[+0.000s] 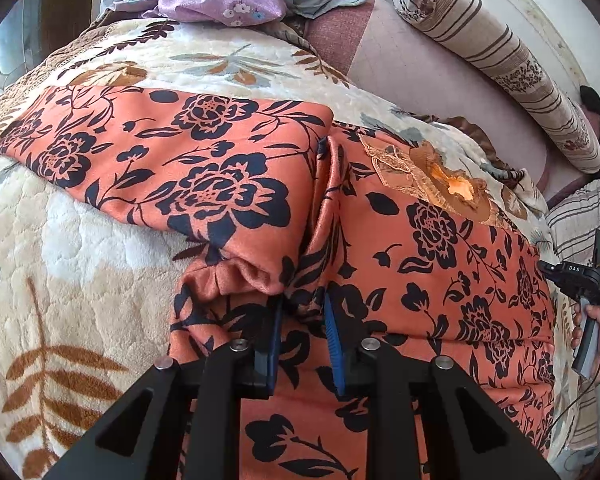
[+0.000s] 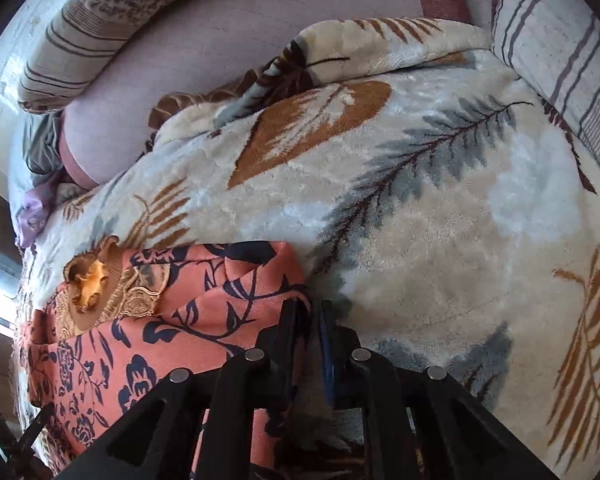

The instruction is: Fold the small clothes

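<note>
An orange garment with dark navy flowers (image 1: 440, 240) lies on a cream leaf-patterned blanket (image 1: 80, 264). One sleeve (image 1: 160, 152) stretches out to the left, and a lace collar (image 1: 432, 176) sits at the garment's far edge. My left gripper (image 1: 302, 312) is shut on a bunched fold of the garment near the sleeve's cuff. In the right wrist view the garment (image 2: 160, 320) lies at the lower left with its collar (image 2: 100, 284). My right gripper (image 2: 310, 312) is shut on the garment's right edge.
A striped bolster pillow (image 1: 500, 60) lies at the back right on a pink sheet (image 1: 412, 76). Lilac and grey clothes (image 1: 228, 0) are heaped at the far end. A striped cushion (image 2: 560, 40) is at the right. The other hand-held gripper (image 1: 584, 284) shows at the right edge.
</note>
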`<state>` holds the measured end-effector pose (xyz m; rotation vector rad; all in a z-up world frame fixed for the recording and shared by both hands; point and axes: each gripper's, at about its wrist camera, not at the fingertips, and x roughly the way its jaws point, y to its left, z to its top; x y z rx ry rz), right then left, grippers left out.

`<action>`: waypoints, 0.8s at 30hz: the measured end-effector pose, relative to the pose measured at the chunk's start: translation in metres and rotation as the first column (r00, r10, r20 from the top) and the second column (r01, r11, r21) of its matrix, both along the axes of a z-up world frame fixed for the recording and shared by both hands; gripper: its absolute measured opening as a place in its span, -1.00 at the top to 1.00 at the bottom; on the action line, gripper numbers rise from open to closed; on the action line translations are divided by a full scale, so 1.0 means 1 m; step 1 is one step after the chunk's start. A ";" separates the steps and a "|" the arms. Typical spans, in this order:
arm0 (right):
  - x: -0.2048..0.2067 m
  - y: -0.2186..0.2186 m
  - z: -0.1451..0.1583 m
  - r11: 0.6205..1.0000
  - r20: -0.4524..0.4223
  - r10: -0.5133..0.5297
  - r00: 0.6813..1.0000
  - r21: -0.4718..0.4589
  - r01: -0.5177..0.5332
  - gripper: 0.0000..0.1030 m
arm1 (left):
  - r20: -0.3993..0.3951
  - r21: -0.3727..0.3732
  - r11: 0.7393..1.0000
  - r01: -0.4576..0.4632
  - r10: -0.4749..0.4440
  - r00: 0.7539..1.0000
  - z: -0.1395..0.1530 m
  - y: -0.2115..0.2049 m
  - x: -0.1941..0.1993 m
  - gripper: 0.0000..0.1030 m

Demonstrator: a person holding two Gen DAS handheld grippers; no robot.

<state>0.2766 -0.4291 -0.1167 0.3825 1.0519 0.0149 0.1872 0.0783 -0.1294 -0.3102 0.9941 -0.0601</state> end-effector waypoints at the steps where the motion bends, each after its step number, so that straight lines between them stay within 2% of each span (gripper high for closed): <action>1: -0.006 0.000 0.006 1.000 0.013 -0.004 1.000 0.004 0.004 0.54 | 0.003 0.014 1.000 -0.002 0.002 1.000 0.003 0.001 -0.002 0.54; 4: -0.032 -0.002 0.035 0.997 0.122 -0.047 0.991 0.069 0.039 -0.67 | 0.054 0.038 0.999 -0.002 0.000 0.999 0.025 0.002 -0.007 0.50; 5: -0.042 -0.001 0.045 0.993 0.163 -0.057 0.985 0.111 0.039 -0.68 | 0.076 0.041 0.999 0.001 -0.004 0.997 0.033 0.001 -0.007 0.44; 7: -0.053 0.005 0.059 0.976 0.202 -0.030 0.979 0.217 -0.015 -0.68 | 0.119 0.038 0.999 0.011 -0.015 0.993 0.049 -0.004 -0.002 0.09; 8: -0.055 0.013 0.062 0.959 0.204 -0.007 0.979 0.280 -0.052 -0.68 | 0.136 0.041 0.999 0.026 -0.031 0.990 0.054 -0.010 0.002 0.02; 10: -0.045 0.043 0.055 0.899 0.156 0.109 0.982 0.406 -0.164 -0.68 | 0.142 0.054 0.997 0.050 -0.057 0.988 0.056 -0.022 0.016 -0.16; 11: -0.042 0.056 0.046 0.875 0.131 0.175 0.976 0.435 -0.215 -0.68 | 0.131 0.066 0.996 0.054 -0.062 0.989 0.053 -0.028 0.024 -0.16; 12: -0.040 0.066 0.037 0.875 0.126 0.224 0.966 0.410 -0.257 -0.68 | 0.113 0.073 0.995 0.063 -0.071 0.991 0.048 -0.032 0.033 -0.18; 13: -0.035 0.066 0.026 0.896 0.112 0.235 0.965 0.361 -0.260 -0.65 | 0.087 0.075 0.994 0.076 -0.082 0.993 0.039 -0.035 0.040 -0.20; 14: -0.028 0.051 0.010 0.926 0.058 0.172 0.983 0.330 -0.181 -0.64 | 0.043 0.094 0.992 0.081 -0.086 0.995 0.028 -0.037 0.048 -0.20; 15: -0.026 0.023 -0.007 0.931 0.001 0.039 0.999 0.363 -0.037 -0.63 | 0.000 0.116 0.990 0.078 -0.078 0.997 0.018 -0.037 0.051 -0.20; 16: -0.029 -0.008 -0.017 0.868 -0.019 -0.113 0.993 0.484 0.108 -0.41 | -0.020 0.129 0.988 0.080 -0.078 0.997 0.012 -0.036 0.052 -0.19; 17: -0.035 -0.024 -0.015 0.829 -0.019 -0.211 0.977 0.525 0.190 -0.41 | -0.001 0.139 0.986 0.088 -0.088 0.996 0.012 -0.037 0.048 -0.19; 18: -0.035 -0.024 -0.001 0.870 0.021 -0.214 0.977 0.459 0.181 -0.47 | 0.017 0.156 0.983 0.100 -0.104 0.994 0.014 -0.038 0.045 -0.20; 19: -0.031 -0.014 0.013 0.916 0.066 -0.146 0.987 0.385 0.110 -0.48 | 0.022 0.174 0.978 0.114 -0.119 0.993 0.013 -0.040 0.043 -0.20; 20: -0.025 -0.003 0.021 0.924 0.084 -0.056 0.995 0.381 0.020 -0.48 | 0.023 0.195 0.973 0.123 -0.130 0.991 0.011 -0.042 0.042 -0.20; 22: -0.017 0.016 0.026 0.894 0.071 0.037 0.997 0.444 -0.065 -0.48 | 0.031 0.230 0.965 0.126 -0.136 0.990 0.008 -0.045 0.042 -0.20; 24: -0.011 0.032 0.026 0.850 0.092 0.107 0.990 0.509 -0.139 -0.48 | 0.037 0.232 0.966 0.114 -0.126 0.991 0.009 -0.046 0.040 -0.20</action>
